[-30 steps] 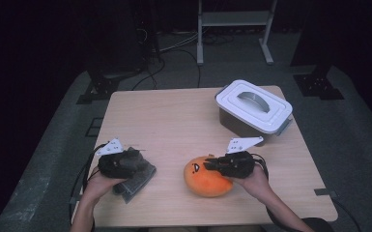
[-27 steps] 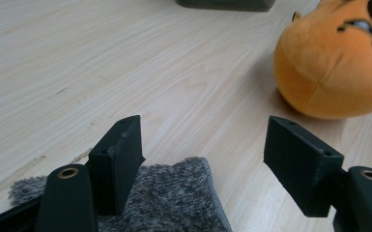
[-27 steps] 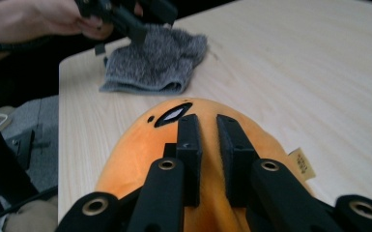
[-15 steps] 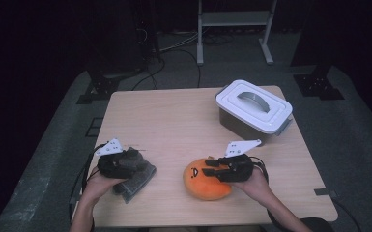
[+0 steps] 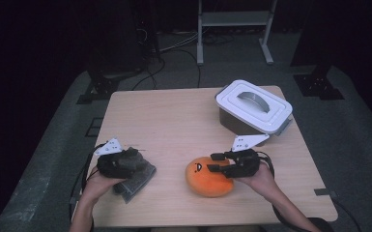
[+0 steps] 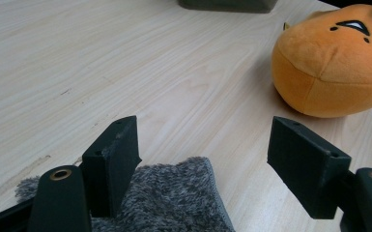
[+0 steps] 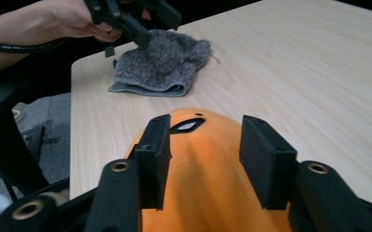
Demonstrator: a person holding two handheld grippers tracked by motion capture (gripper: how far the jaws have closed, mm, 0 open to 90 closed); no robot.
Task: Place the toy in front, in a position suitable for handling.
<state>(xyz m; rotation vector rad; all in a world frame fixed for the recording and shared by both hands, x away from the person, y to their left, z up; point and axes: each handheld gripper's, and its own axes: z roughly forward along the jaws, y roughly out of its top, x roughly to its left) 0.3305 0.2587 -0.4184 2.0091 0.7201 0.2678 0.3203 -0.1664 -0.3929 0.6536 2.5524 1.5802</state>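
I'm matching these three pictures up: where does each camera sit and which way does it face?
High view: above the person's side, facing forward and down on the table; both forearms, left gripper, right gripper.
Left gripper view: on the left gripper, looking low across the grey cloth at the orange plush.
Right gripper view: on the right gripper, over the plush toward the cloth and the other hand.
All three views share plush and cloth.

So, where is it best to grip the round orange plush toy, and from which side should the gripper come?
Probably from above, across the raised middle of the round orange plush toy. It lies low and wide on the wooden table, so its soft domed top gives more to pinch than its flanks. The right gripper, jaws just opened, already straddles that ridge.
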